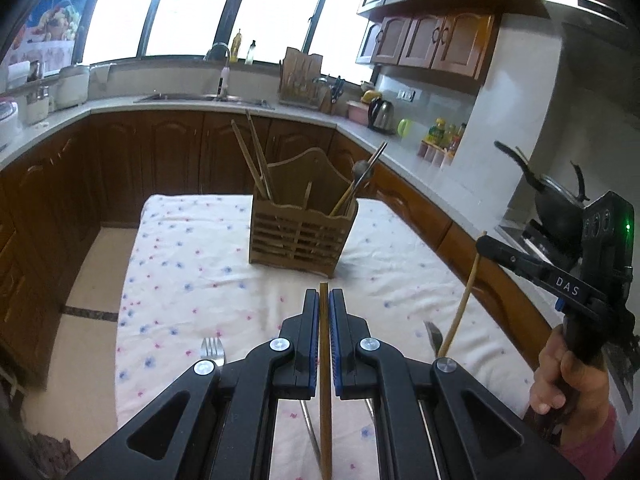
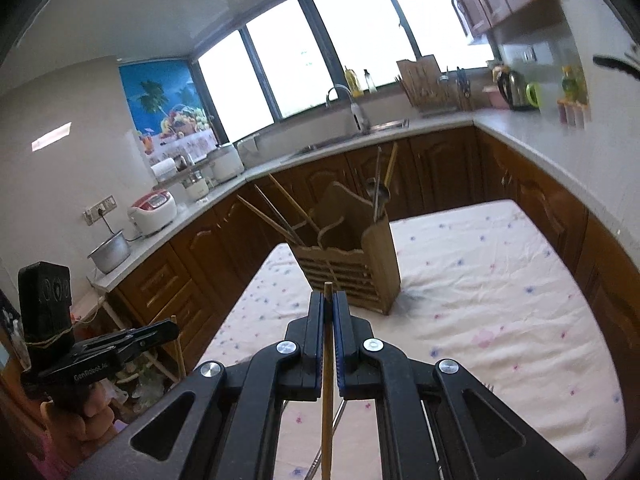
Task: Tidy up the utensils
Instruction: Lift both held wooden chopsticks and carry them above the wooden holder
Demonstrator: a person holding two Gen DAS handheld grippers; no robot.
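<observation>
In the left wrist view, the left gripper (image 1: 324, 320) is closed almost fully on a chopstick (image 1: 325, 380), the blue pads pinching it from both sides. The chopstick's long axis runs straight along the fingers, near to far; its far tip pokes just past the fingertips toward the holder, and its near end runs down out of view. Below the gripper, on the flowered cloth of the surface (image 1: 192, 280), a fork (image 1: 212, 350) lies at near left with tines pointing far, and a spoon (image 1: 434, 336) shows at near right.

At right, the right gripper (image 1: 486, 246) is held above the surface's right edge, its jaws clamped on a second chopstick (image 1: 464, 300). This one hangs steeply, its top at the jaws and its lower end slanting down to the left, near the spoon. In the right wrist view the same chopstick (image 2: 328, 360) lies between nearly closed blue pads, long axis along the fingers, tip just beyond them.

Farther on, mid-surface, stands a wooden slatted holder (image 1: 302, 232). Its left compartment holds chopsticks (image 1: 256, 160) leaning up to the left; its right compartment holds utensils (image 1: 360, 184) leaning up to the right.
</observation>
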